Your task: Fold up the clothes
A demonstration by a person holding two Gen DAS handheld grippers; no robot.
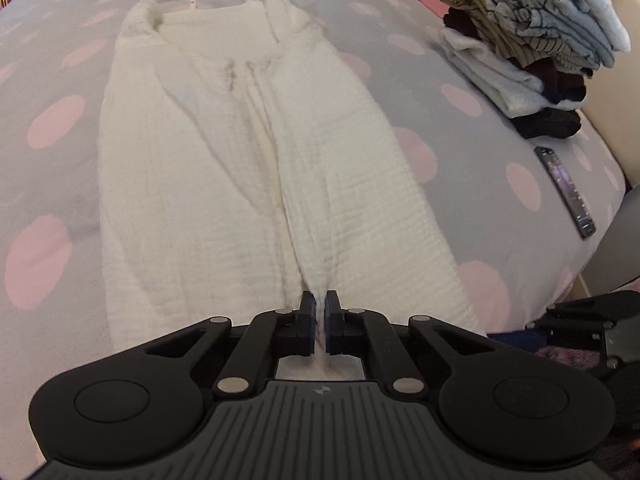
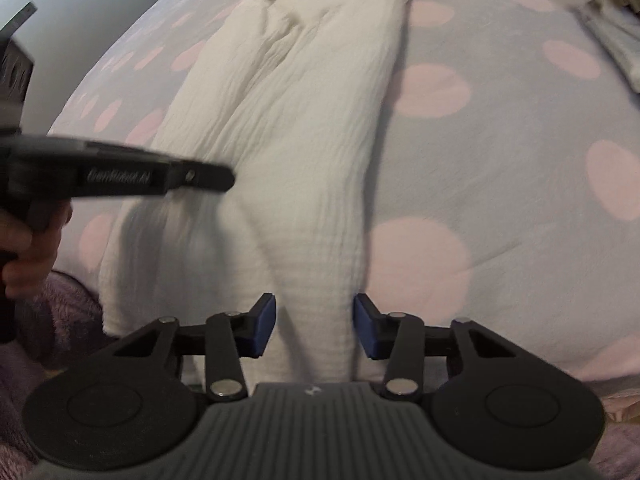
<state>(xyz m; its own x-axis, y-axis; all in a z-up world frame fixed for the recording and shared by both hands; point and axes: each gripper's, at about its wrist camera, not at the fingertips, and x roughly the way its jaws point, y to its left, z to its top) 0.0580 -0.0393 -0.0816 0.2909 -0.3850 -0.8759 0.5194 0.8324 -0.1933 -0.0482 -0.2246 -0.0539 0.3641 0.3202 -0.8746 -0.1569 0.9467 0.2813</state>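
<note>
White garment point(image 1: 248, 160) hem pinched in left gripper point(image 1: 319, 322), between open right gripper point(image 2: 315, 326)

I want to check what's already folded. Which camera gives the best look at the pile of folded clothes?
The left wrist view: the stack of folded clothes sits whole at the upper right on the dotted grey bedspread, its layers distinct. The right wrist view catches only a blurred edge of it in the top right corner.

White crinkled cotton garment point(image 1: 248, 168): lay lengthwise on the bed, sides folded inward to a central seam, collar at the far end, near hem pinched up at the middle.
</note>
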